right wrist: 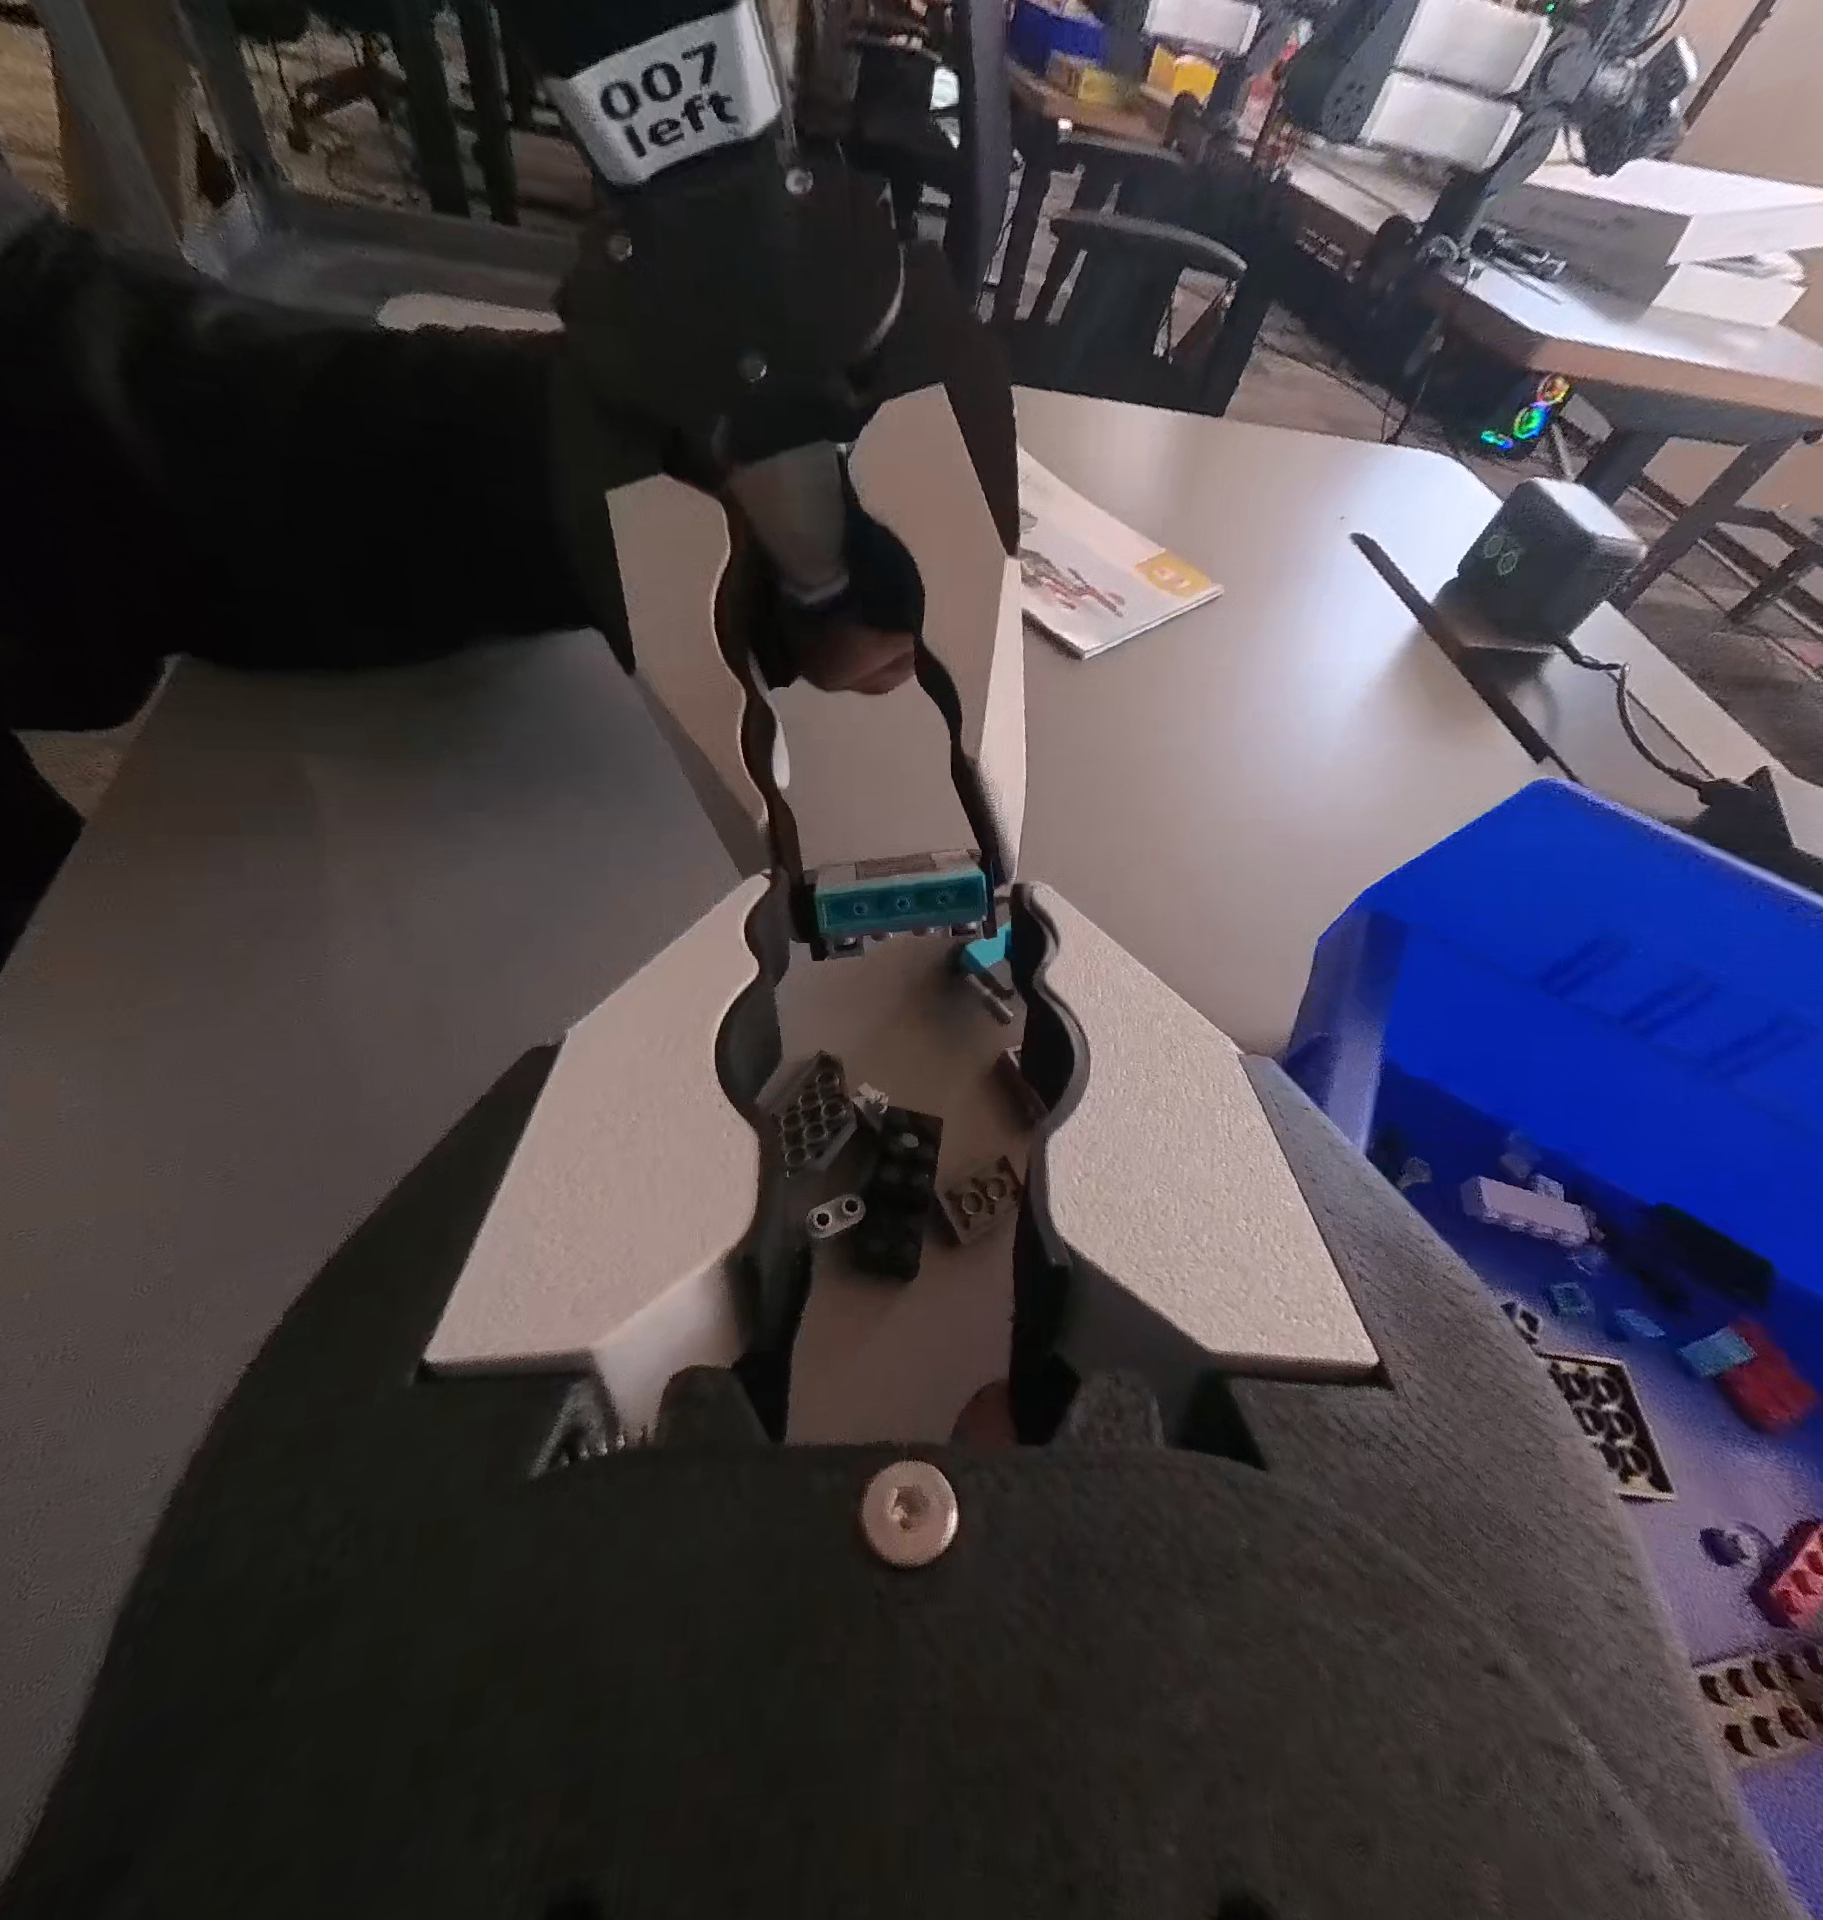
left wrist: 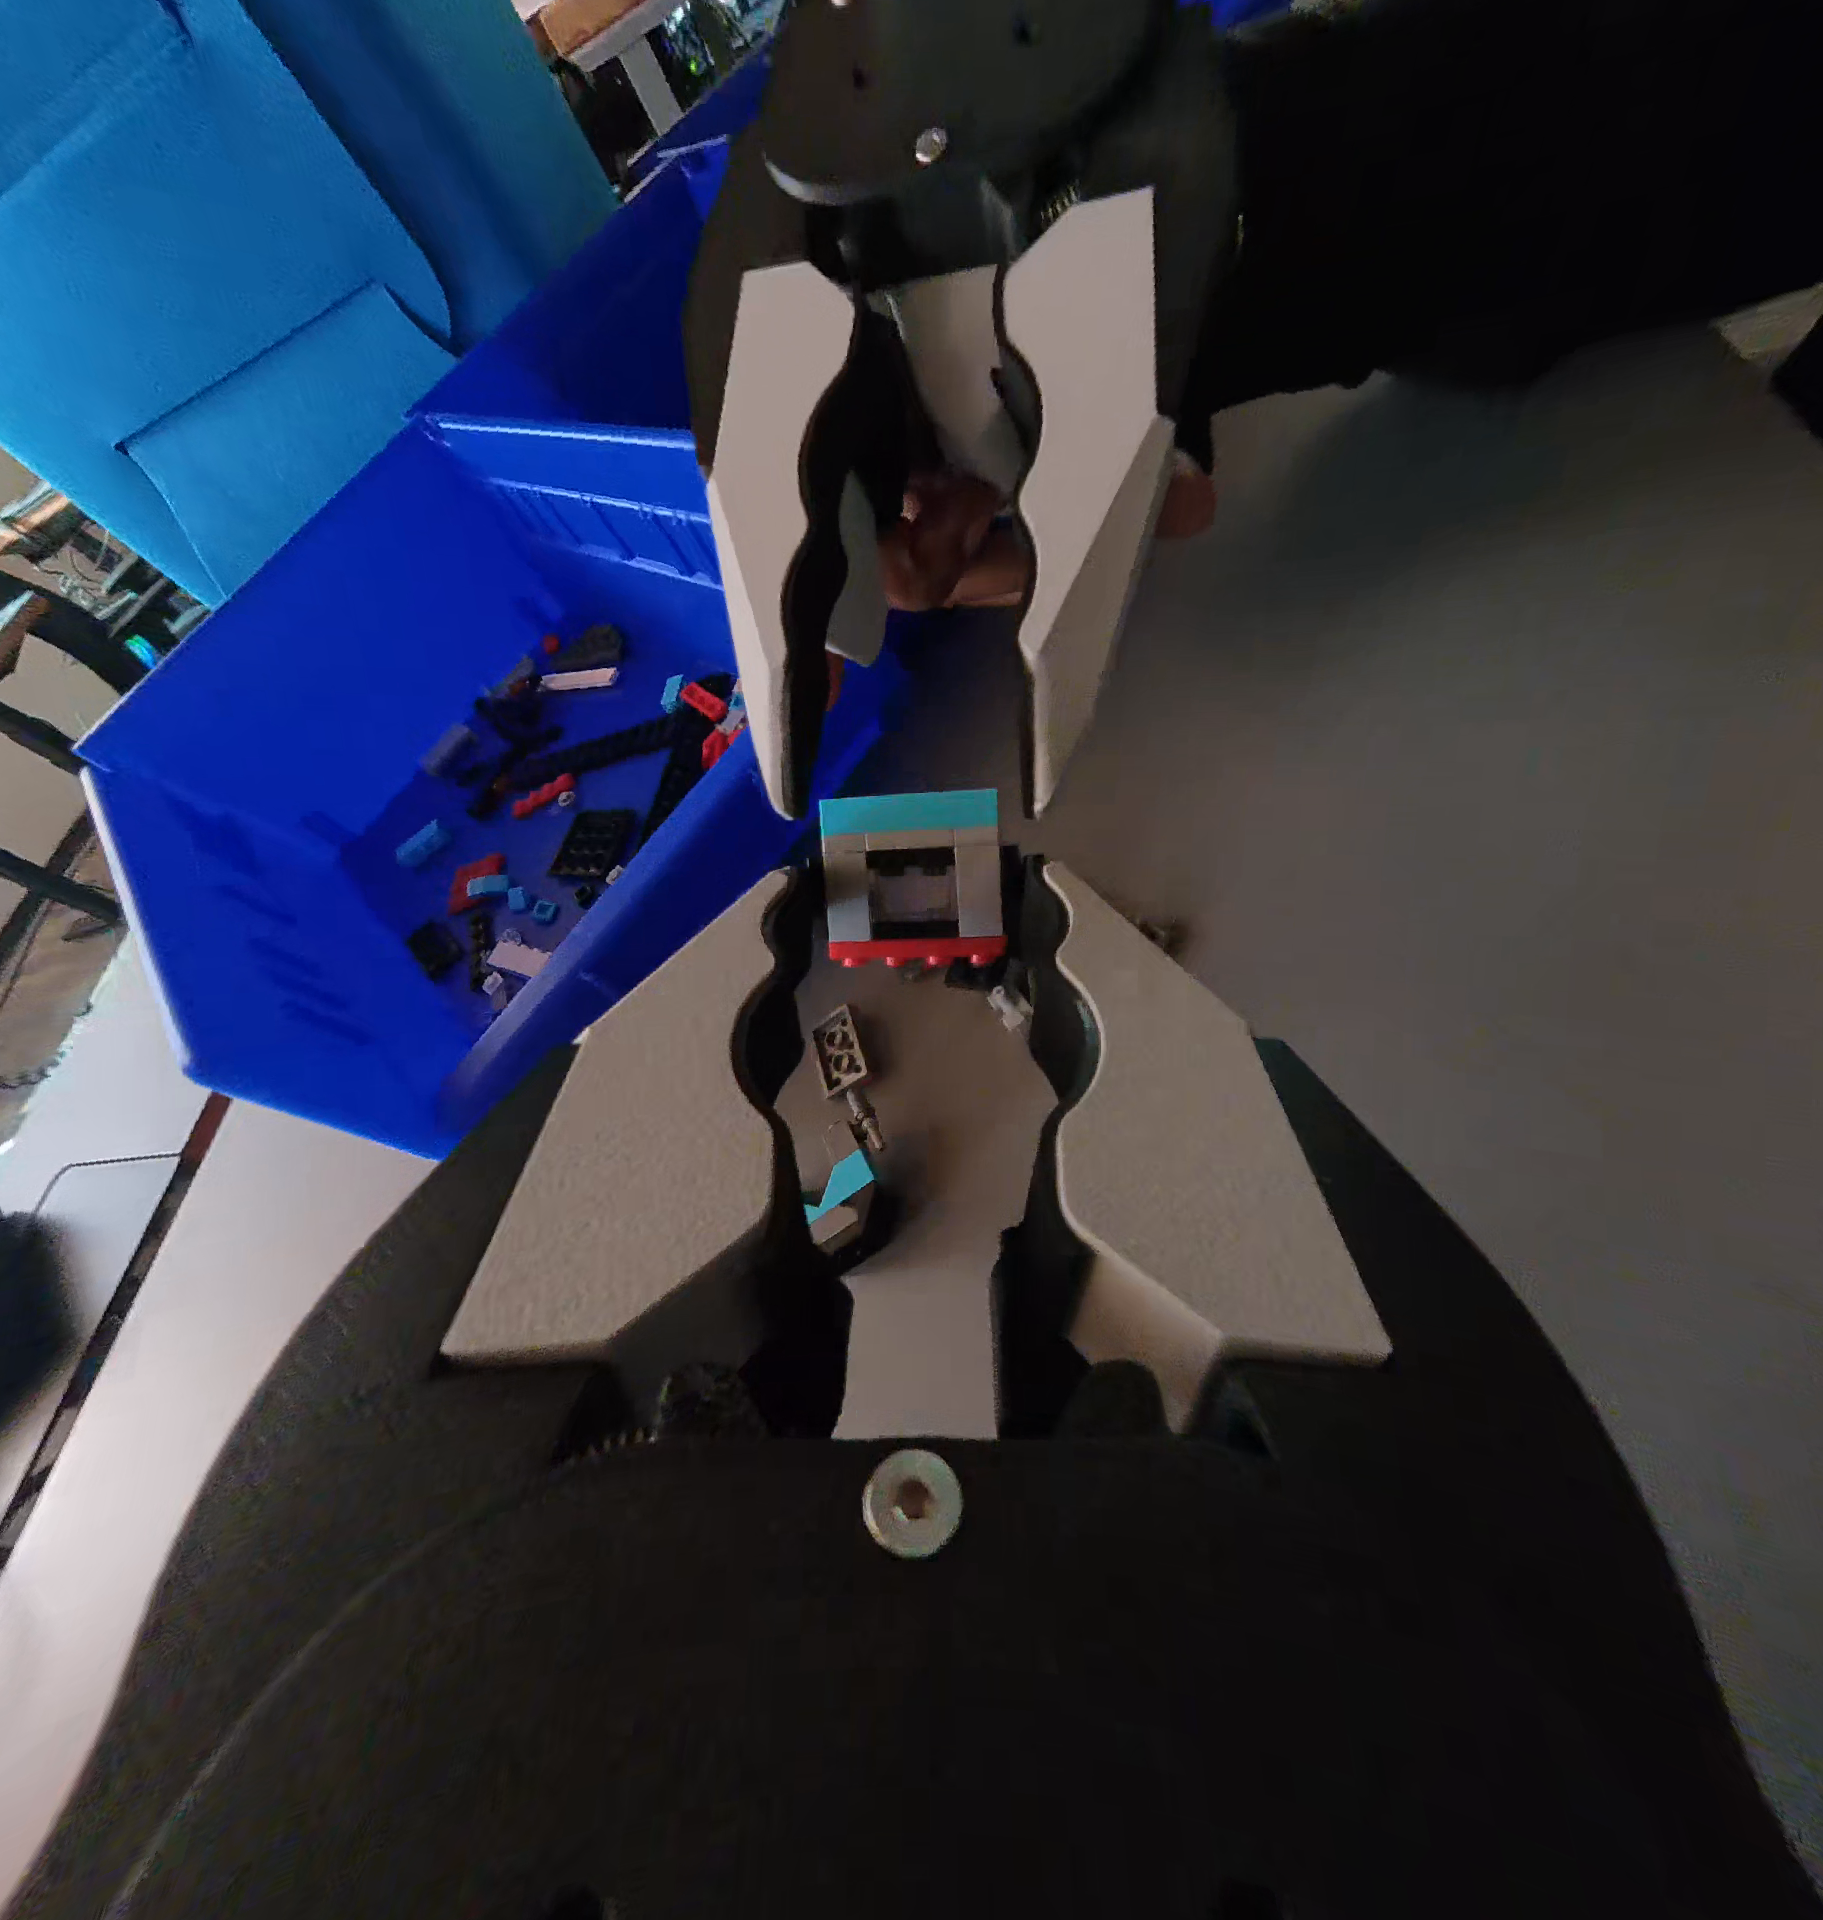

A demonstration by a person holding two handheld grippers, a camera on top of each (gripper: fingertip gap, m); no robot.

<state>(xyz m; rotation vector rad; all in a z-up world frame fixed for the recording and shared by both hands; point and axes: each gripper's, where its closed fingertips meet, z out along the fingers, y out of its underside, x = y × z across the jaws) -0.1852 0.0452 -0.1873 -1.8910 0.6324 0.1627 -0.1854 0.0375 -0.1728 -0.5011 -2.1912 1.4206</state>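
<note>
Brick assembly [left wrist: 912, 883] between both jaws

Two grippers in view: left gripper [left wrist: 912, 878] and right gripper [right wrist: 891, 904], tips facing each other. One small brick assembly [left wrist: 912, 883] between the tips. One blue bin [right wrist: 1572, 997] to the right gripper's right side; its loose bricks [left wrist: 564, 790] are too jumbled to count exactly, well over a dozen. Four loose pieces [right wrist: 876, 1174] on the table below the right gripper's fingers. One booklet [right wrist: 1104, 571] beyond.
</note>
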